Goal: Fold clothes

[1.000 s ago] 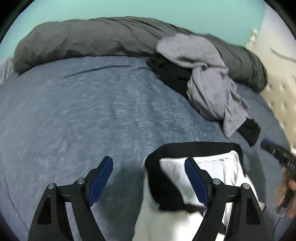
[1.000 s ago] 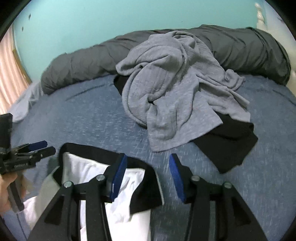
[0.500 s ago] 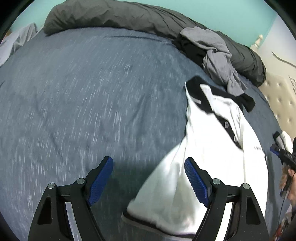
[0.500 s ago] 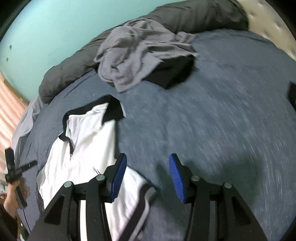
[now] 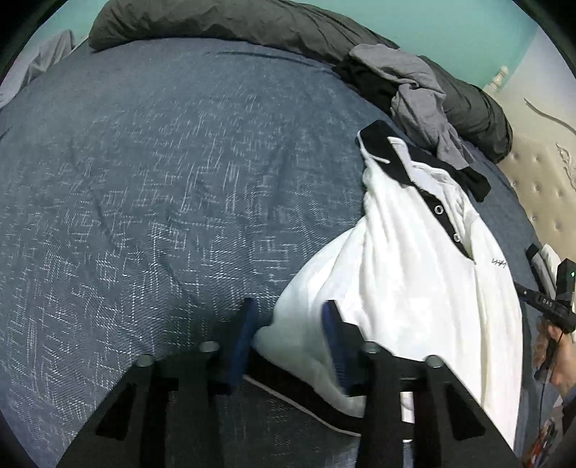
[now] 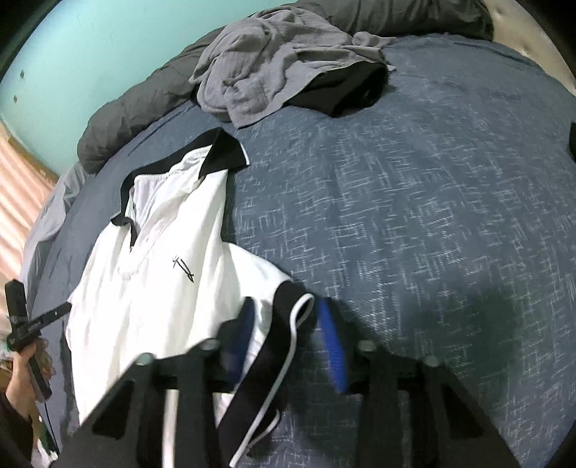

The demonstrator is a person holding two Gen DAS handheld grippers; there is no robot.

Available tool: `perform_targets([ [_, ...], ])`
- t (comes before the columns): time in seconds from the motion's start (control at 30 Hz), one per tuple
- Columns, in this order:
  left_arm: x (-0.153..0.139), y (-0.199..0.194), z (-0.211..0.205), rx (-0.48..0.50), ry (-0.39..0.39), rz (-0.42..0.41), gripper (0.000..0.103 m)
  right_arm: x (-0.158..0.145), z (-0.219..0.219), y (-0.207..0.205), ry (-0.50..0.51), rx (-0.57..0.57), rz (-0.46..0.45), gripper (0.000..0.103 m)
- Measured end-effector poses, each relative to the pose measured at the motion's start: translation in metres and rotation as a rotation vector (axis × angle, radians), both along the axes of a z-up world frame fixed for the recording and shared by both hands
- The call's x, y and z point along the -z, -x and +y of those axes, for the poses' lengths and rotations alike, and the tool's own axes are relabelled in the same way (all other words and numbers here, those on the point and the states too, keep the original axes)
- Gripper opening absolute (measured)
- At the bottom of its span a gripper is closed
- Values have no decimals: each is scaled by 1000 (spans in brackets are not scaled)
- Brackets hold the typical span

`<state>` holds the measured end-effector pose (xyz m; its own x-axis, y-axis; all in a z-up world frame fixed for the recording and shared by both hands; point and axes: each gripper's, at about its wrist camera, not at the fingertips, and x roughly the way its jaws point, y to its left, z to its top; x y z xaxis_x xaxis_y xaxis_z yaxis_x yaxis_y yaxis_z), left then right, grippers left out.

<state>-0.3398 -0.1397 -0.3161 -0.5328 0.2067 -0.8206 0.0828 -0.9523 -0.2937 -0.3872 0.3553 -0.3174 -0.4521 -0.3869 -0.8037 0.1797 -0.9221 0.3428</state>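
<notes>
- Left hand-held gripper (image 5: 288,338): its jaws have just been closing, with a white fold at the lower edge of the polo shirt (image 5: 424,273) between the blue pads; whether the pads already press the cloth cannot be told.
- Right hand-held gripper (image 6: 288,334): its jaws have also just been closing, with the shirt's black, white-piped trim between the pads; contact is likewise unclear through the blur.
- White polo shirt with black collar lies face up on the blue bedspread (image 5: 162,187), collar toward the far side.
- Just beyond the collar, a crumpled grey garment (image 6: 273,61) lies over a black garment (image 6: 345,90), against a rolled dark grey duvet (image 5: 230,25).
</notes>
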Motion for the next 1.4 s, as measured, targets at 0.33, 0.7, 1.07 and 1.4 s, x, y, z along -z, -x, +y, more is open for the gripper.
perform_targets([
  [0.33, -9, 0, -14, 11, 25, 41, 6, -8, 8, -1, -2, 23, 80, 2],
  [0.7, -53, 39, -92, -179, 16, 57, 5, -62, 75, 31, -76, 184, 160, 2],
  [1.07, -48, 57, -134, -263, 36, 3, 5, -57, 113, 61, -181, 287, 106, 2],
  [1.4, -26, 53, -155, -312, 12, -37, 5, -32, 138, 70, -215, 336, 52, 2],
])
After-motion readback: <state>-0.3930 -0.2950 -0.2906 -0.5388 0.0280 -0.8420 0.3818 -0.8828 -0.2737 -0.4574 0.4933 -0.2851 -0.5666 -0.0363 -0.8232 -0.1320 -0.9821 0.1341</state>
